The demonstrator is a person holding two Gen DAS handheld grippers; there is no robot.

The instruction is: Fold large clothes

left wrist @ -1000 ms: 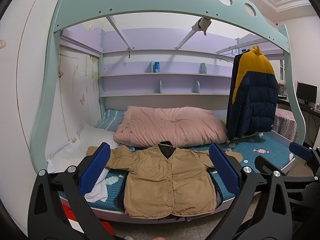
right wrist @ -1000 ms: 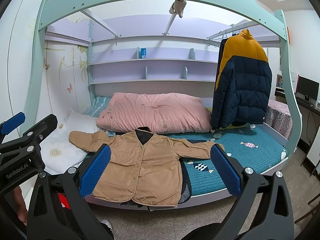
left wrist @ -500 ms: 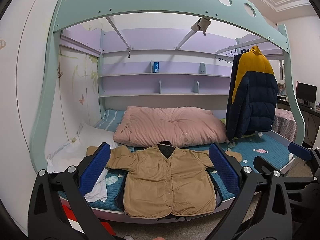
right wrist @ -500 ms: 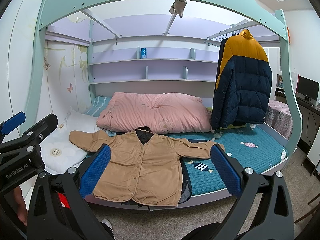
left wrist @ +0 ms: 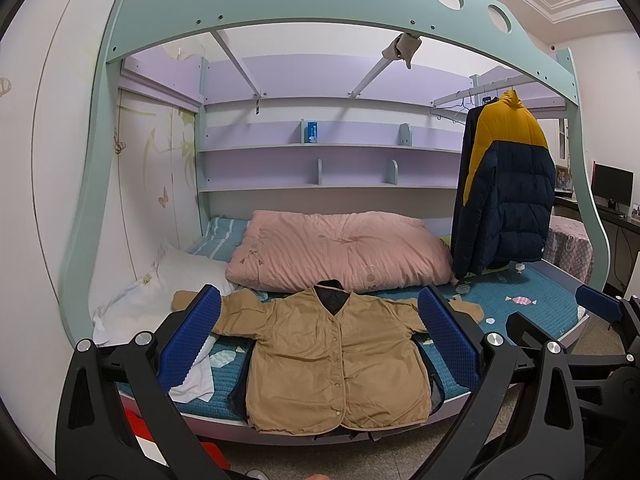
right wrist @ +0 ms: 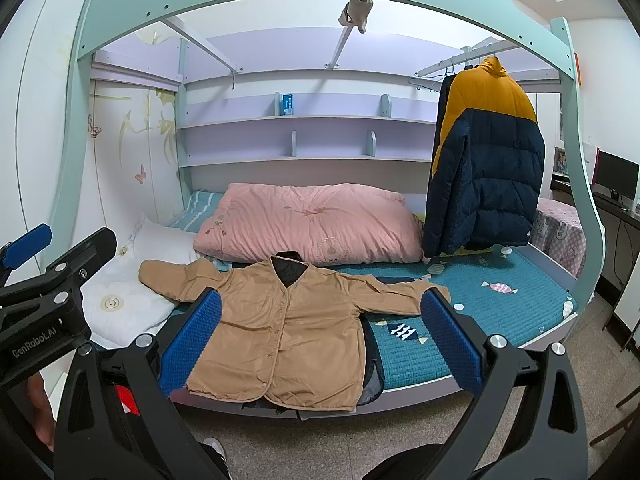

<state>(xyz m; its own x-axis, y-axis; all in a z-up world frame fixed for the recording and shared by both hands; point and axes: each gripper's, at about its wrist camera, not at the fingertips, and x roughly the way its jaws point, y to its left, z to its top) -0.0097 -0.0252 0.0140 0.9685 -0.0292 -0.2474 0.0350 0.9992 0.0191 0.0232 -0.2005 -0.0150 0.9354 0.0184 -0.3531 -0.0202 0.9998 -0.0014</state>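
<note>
A tan button-front jacket (left wrist: pixel 332 360) lies flat, front up, on the near edge of the bed, sleeves spread out; it also shows in the right wrist view (right wrist: pixel 288 328). A dark garment lies under it. My left gripper (left wrist: pixel 320 340) is open and empty, held well back from the bed, framing the jacket. My right gripper (right wrist: pixel 320 340) is open and empty, also back from the bed. The right gripper's tip shows at the right of the left wrist view (left wrist: pixel 600 308); the left gripper shows at the left of the right wrist view (right wrist: pixel 52 280).
A pink quilt (left wrist: pixel 340 252) lies behind the jacket. A white pillow (right wrist: pixel 132 280) lies at the left. A navy and yellow puffer coat (left wrist: pixel 504 192) hangs at the bed's right. The teal bed frame (left wrist: pixel 320 4) arches overhead. A monitor (right wrist: pixel 616 176) stands at far right.
</note>
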